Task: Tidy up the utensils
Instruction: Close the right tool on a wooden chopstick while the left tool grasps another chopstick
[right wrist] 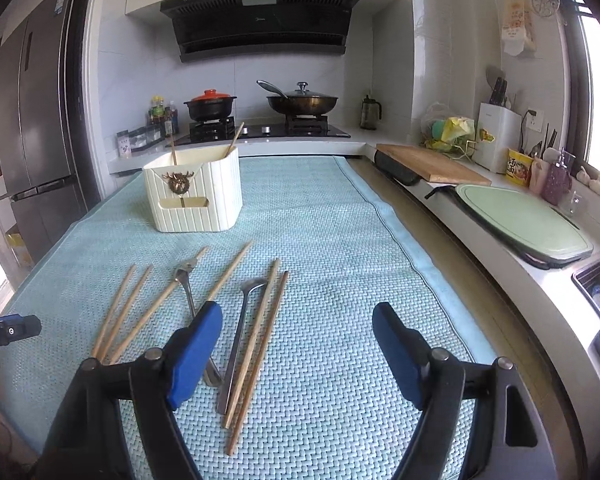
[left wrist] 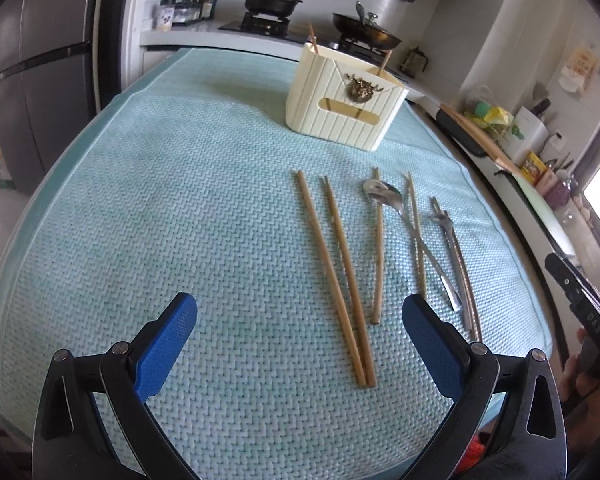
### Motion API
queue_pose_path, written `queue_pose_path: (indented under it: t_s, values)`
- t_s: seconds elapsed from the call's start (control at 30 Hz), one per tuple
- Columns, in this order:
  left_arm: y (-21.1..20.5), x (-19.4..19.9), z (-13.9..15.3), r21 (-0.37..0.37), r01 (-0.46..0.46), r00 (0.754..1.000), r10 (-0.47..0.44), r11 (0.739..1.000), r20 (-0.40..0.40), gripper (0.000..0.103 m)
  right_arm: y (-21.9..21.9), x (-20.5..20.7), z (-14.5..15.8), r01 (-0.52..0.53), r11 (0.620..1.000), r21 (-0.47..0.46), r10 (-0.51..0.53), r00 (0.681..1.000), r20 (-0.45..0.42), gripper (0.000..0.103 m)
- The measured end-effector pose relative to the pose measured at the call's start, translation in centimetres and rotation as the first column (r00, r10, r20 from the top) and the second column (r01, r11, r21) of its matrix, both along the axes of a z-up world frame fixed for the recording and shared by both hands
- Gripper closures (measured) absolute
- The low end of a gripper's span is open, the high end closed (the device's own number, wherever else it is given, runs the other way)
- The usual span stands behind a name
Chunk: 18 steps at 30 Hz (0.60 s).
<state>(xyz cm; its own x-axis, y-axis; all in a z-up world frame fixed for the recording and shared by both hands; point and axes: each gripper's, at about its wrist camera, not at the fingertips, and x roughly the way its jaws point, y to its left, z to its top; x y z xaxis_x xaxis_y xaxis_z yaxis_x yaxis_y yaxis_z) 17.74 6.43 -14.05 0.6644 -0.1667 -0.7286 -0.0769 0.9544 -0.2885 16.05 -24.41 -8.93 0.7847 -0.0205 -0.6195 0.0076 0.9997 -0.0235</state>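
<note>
Several wooden chopsticks and two metal spoons lie side by side on a teal woven mat. A cream ribbed utensil holder stands behind them with two chopsticks upright in it. My left gripper is open and empty, hovering just in front of the chopsticks. In the right wrist view the chopsticks, a spoon and the holder show again. My right gripper is open and empty, low over the mat with its left finger over the utensils.
A stove with a black pot and a wok sits behind the mat. A wooden board, a green tray and a knife block line the counter on the right. A fridge stands left.
</note>
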Motion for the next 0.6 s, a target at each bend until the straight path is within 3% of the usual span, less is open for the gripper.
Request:
queue_pose_path:
  t_s: [0.27, 0.6]
  values:
    - [-0.7, 0.2, -0.3, 0.082, 0.006, 1.0, -0.005, 0.997, -0.009, 0.001, -0.1, 1.2, -1.2, -0.001, 0.999, 0.043, 0.003, 0.998, -0.055, 0.024]
    - [0.0, 0.4, -1.0, 0.099, -0.014, 0.999, 0.018, 0.995, -0.035, 0.001, -0.9, 1.8, -2.5, 0.017, 0.996, 0.085, -0.006, 0.991, -0.136, 0.024]
